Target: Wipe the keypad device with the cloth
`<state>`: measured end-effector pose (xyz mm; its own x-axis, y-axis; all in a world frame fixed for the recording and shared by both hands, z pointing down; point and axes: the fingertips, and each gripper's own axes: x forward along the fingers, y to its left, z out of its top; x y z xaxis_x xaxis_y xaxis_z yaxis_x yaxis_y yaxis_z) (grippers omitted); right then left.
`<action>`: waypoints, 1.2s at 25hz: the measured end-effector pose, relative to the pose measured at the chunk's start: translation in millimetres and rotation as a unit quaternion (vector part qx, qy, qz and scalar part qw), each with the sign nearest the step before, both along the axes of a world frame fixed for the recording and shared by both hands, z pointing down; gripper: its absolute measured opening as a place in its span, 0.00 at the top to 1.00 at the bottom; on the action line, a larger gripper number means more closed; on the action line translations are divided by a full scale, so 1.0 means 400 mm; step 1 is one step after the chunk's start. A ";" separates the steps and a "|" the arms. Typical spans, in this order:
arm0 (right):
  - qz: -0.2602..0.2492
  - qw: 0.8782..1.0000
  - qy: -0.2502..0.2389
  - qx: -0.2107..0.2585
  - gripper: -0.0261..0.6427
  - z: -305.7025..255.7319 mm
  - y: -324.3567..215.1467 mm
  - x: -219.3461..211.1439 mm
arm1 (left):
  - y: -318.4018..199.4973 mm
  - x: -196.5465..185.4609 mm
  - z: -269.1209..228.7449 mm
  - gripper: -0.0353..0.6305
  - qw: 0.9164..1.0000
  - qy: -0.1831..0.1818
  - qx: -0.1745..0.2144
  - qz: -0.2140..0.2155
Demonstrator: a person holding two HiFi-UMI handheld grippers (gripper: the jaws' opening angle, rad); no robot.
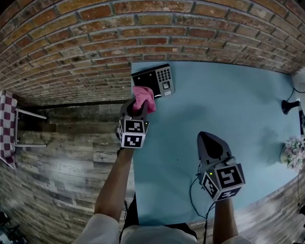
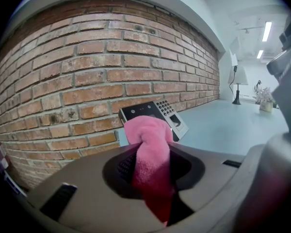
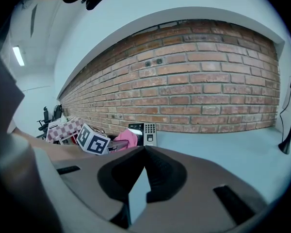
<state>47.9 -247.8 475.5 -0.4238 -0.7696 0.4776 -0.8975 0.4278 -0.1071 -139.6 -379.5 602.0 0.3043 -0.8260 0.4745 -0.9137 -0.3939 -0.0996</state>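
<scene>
The black keypad device (image 1: 153, 80) lies at the far left corner of the light blue table (image 1: 234, 121), close to the brick wall. My left gripper (image 1: 136, 105) is shut on a pink cloth (image 1: 144, 98), which bunches out past the jaw tips just short of the device's near edge. In the left gripper view the pink cloth (image 2: 150, 154) hangs between the jaws and hides part of the keypad device (image 2: 157, 113). My right gripper (image 1: 209, 141) hovers over the table's near middle, shut with nothing in it. The right gripper view shows the keypad device (image 3: 143, 133) and the pink cloth (image 3: 126, 139) far ahead.
A brick wall (image 1: 142, 24) runs behind the table. A black lamp base with a cable (image 1: 290, 105) and a small flower pot (image 1: 295, 151) stand at the table's right edge. A checked cloth on a stand (image 1: 2, 126) is at the far left, over a wooden floor.
</scene>
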 end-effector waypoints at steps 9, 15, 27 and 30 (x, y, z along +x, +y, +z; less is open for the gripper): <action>0.001 1.000 0.003 -0.003 0.95 0.007 0.008 0.006 | 0.025 0.018 -0.003 0.74 1.000 0.015 0.014 0.007; 0.005 1.000 0.002 -0.001 0.95 0.003 0.016 0.010 | -0.034 0.035 -0.197 0.74 0.991 0.045 0.123 0.007; 0.012 1.000 -0.002 -0.006 0.95 0.005 0.049 0.023 | -0.208 0.060 -0.200 0.74 0.997 -0.008 0.081 0.000; 0.014 1.000 -0.002 -0.008 0.95 0.010 0.049 0.029 | -0.204 0.066 -0.181 0.75 0.997 -0.013 0.074 -0.001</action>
<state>59.4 -228.2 479.3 -0.4039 -0.7729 0.4893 -0.9087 0.4008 -0.1169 -113.4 -461.1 529.7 0.2924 -0.8881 0.3547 -0.9105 -0.3719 -0.1807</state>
